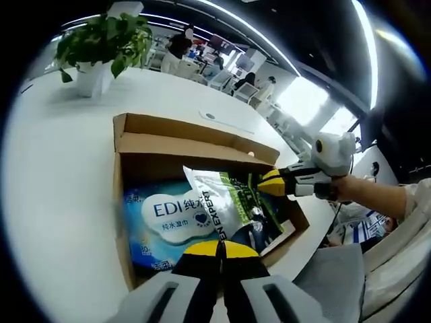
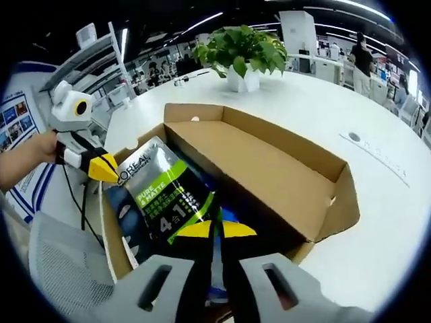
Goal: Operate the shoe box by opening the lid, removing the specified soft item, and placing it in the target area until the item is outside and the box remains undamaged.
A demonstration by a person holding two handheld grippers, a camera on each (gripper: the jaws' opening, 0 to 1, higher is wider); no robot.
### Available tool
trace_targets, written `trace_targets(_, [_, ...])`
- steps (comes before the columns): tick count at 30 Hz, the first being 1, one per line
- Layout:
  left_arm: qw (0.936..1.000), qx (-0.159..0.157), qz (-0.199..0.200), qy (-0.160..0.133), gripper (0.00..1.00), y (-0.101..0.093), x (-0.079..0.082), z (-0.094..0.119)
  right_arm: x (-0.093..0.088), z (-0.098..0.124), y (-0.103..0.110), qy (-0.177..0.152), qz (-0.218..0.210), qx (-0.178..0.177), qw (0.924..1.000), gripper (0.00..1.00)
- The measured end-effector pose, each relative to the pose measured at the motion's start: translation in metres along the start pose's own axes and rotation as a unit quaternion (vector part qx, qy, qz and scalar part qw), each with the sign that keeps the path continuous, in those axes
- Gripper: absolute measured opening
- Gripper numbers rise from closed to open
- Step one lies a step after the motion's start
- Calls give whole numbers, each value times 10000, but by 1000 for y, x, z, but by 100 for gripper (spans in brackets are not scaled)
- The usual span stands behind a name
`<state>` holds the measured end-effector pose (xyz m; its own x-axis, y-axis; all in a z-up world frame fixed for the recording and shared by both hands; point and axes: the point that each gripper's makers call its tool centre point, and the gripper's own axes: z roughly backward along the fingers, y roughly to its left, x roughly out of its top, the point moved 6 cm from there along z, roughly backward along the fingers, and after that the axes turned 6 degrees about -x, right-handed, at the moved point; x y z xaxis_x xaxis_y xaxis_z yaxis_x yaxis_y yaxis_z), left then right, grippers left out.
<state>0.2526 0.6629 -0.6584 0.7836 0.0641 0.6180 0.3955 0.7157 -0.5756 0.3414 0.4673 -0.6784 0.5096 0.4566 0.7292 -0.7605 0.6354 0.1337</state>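
The open brown cardboard shoe box [image 1: 168,145] lies on my white bench [image 1: 60,202], its lid folded back toward the potted green plant in a white pot [image 1: 101,50] that stands further along the bench. Inside the box, a soft grey-and-green sachet printed with L'Oréal lettering [image 2: 165,192] leans tilted up against the box's near wall, resting on a blue-and-white pack of wet wipes [image 1: 168,219] that lies flat on the box floor. My right gripper [image 2: 215,232] sits at the lower edge of the sachet, its yellow-tipped jaws drawn together with barely a gap; whether they pinch the sachet's edge I cannot tell. My left gripper [image 1: 219,250] hovers over the box's near end, just beside the wet wipes pack, its jaws pressed together on nothing I can see. In the left gripper view my right gripper comes in from the right over the box wall, my hand [image 1: 350,188] wrapped around its handle. In the right gripper view my left gripper comes in from the left, yellow tip near the sachet's top corner. A grey mesh chair back [image 2: 57,269] stands beside the bench edge.
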Motion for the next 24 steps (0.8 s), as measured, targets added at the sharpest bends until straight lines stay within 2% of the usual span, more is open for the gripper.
trace_targets(8, [10000, 33, 0, -42, 0, -5, 5, 2, 5, 13, 5, -167, 112, -40, 9998, 0])
trace_targets(15, [9999, 26, -63, -81, 0, -13, 12, 5, 16, 30, 6, -488, -29, -56, 9988, 0])
trace_targets(24, [9997, -29, -228, -79, 0, -28, 23, 2, 20, 52, 1, -702, -27, -117, 9975, 0])
